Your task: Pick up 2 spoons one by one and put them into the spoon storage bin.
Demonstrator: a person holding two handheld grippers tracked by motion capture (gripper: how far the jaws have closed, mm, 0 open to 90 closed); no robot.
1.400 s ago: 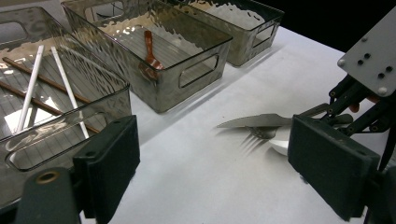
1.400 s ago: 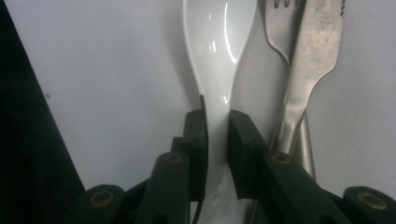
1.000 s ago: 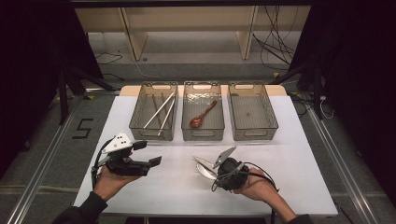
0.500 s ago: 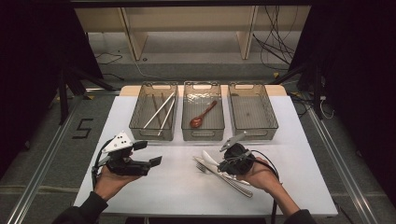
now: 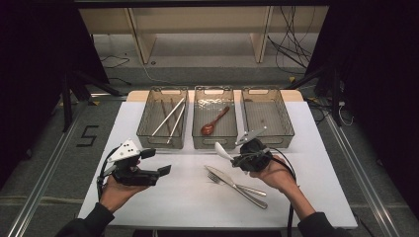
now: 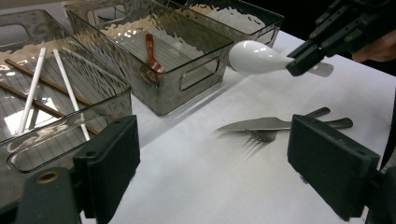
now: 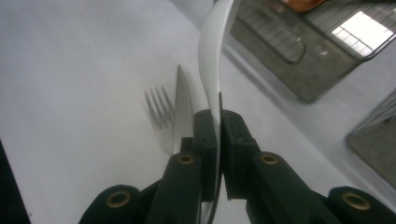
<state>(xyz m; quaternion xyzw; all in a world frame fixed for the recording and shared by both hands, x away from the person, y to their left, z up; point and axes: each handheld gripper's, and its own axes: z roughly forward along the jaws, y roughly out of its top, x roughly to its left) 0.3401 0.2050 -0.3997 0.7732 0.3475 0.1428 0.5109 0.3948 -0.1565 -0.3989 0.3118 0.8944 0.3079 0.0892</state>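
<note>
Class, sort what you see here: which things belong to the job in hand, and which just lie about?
In the job: right gripper, white spoon, middle bin.
Lying about: knife, fork, chopsticks, brown spoon, right bin.

High view looks forward and down over my whole bench (image 5: 296, 197). My left gripper's camera looks low across it toward the far bins; my right's sits close. All share the knife (image 5: 232, 181).
</note>
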